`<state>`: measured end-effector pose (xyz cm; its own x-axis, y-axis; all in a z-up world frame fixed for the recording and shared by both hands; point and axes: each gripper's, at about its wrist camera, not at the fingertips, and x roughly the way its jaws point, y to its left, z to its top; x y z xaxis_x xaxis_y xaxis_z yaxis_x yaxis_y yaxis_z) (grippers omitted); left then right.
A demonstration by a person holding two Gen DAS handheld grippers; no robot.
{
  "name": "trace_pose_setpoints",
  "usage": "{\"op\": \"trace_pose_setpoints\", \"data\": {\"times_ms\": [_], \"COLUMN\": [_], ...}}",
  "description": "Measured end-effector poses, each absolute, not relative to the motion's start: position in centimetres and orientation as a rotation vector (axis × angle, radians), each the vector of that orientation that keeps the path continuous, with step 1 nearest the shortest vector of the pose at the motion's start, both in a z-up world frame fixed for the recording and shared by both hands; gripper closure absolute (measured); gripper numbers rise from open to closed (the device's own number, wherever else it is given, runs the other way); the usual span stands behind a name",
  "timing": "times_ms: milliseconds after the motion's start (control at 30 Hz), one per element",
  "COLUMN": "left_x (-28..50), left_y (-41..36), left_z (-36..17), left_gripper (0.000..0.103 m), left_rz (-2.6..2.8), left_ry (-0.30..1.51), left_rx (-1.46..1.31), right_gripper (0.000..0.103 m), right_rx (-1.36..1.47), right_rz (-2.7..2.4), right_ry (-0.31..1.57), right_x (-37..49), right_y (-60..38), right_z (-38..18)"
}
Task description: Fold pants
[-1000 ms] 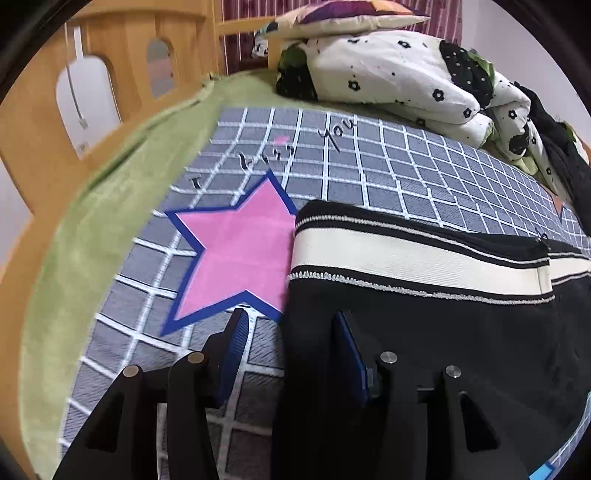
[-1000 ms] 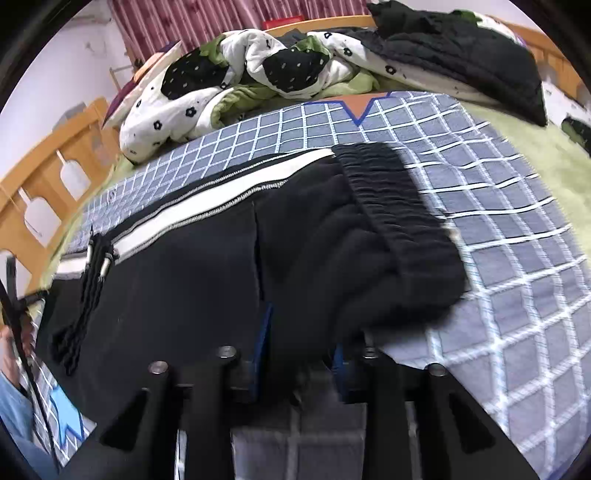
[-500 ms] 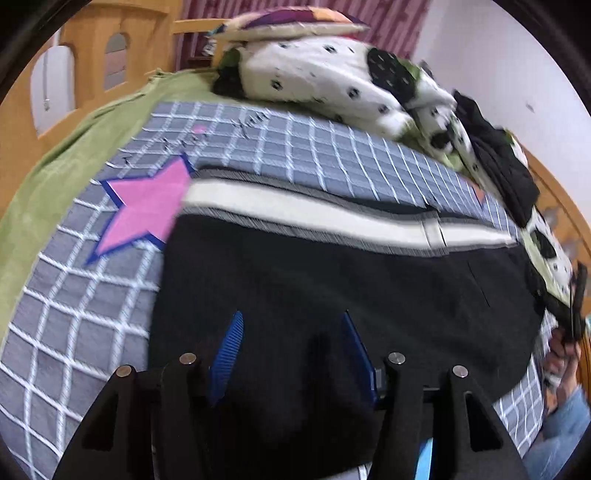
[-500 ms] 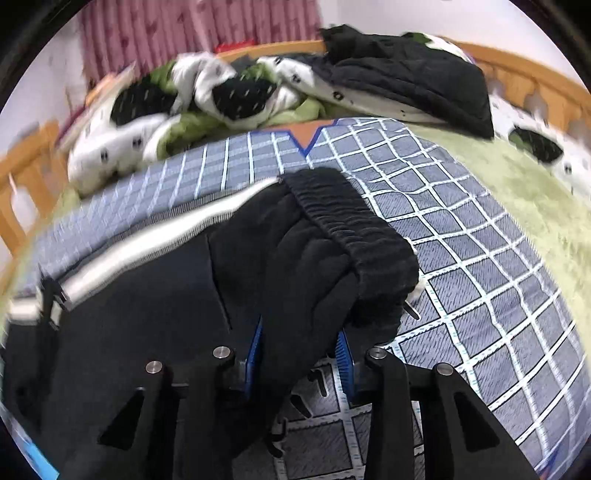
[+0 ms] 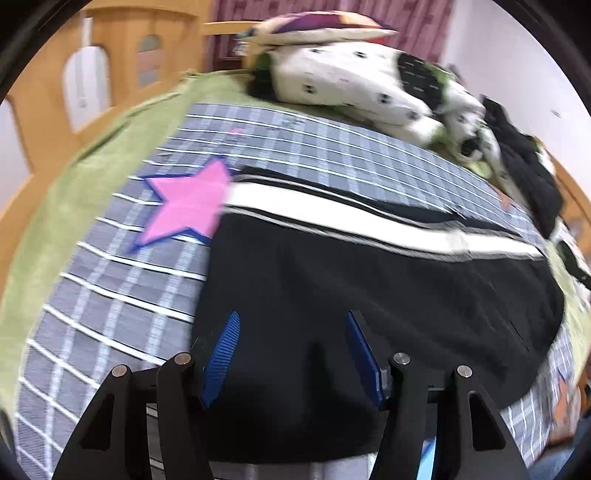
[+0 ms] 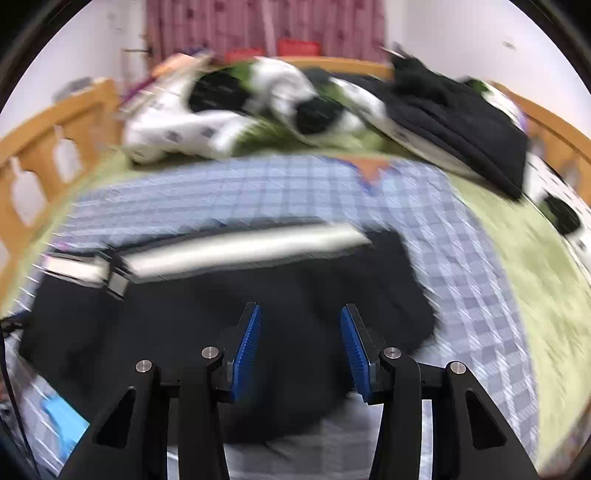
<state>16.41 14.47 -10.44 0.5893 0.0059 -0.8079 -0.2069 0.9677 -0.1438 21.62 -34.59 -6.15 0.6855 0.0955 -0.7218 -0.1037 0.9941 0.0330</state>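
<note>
Checked bedspread [image 5: 122, 280] bare beside pants [image 5: 369, 295] edge

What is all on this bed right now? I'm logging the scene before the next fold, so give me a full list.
pants: one, black with a white side stripe, flat on the blanket.
checked blanket: one, grey-blue with white lines and a pink star, over the bed.
green sheet: one, under the blanket.
duvet: one, white with black spots, bunched at the far end.
dark clothes: black heap, far right.
bed frame: wooden rails around the bed.
curtain: pink, behind.
left gripper: open, over the pants.
right gripper: open, over the pants.
</note>
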Motion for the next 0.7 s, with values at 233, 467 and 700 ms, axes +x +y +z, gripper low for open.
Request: {"op": "trace_pose_setpoints", "data": {"times_ms": [233,467,700], "left_x": [16.2,15.9,15.0], "left_y": [17.2,17.2,18.5], "left_z": [-10.0,-12.3,-13.4], "left_gripper": [0.046,0.046,0.046], "left_rz": [0.167,0.094,0.028], "left_ry": [0.915,0.964,0.962], "left_rx": [-0.260,-0.216,-0.327], "right_gripper": [0.065,0.082,0.083], "right_rx": [-0.057,-0.221,-0.223], "right_rz": [0.456,0.527,0.513], "right_ry": [0.806,0.879,0.933], "right_x": [26.1,27.9,30.0], "right_y": [-19.2,-11.4,-10.0], "right_z": [-6.9,-10.5,-12.9]}}
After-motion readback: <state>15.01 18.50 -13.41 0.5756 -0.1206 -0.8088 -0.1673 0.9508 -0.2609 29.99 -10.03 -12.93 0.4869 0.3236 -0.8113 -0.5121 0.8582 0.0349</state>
